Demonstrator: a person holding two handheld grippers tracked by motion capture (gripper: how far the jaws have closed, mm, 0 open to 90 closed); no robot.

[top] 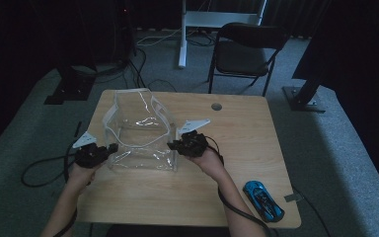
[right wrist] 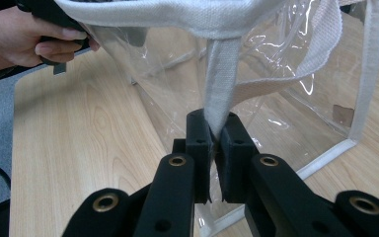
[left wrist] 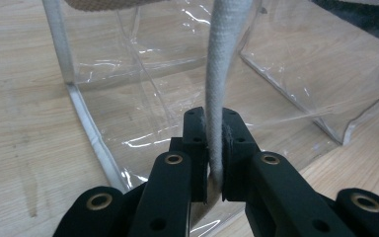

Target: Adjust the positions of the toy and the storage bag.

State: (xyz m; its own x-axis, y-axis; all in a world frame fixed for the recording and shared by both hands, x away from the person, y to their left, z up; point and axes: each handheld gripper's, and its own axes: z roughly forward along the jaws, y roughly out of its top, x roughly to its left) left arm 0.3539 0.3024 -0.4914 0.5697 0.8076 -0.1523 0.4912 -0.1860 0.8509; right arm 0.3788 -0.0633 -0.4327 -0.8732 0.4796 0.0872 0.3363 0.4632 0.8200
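Two hand-held tongs grip a clear plastic bag (top: 139, 131) from opposite sides on a pale wood surface (top: 237, 143). The bag is a boxy, see-through tote with white woven trim along its edges and white fabric straps; light glints off its creased walls, and the wood grain shows through them. It stands upright on its base toward the left half of the surface, its mouth facing up, its longer side running left to right between the two hands in the high view. The left tongs (top: 112, 148) sit at the bag's left edge; in the left gripper view their black jaws are closed tight on a white strap (left wrist: 217, 98) that rises straight up between the pads. The right tongs (top: 171, 145) sit at the bag's right edge; in the right gripper view their jaws are likewise pinched shut on a folded white strap (right wrist: 222, 79) that hangs down from the bag's trimmed rim. A blue toy car (top: 262, 200) lies well apart, near the surface's front right corner. A dark folding chair (top: 246, 52) stands on the carpet beyond the surface.
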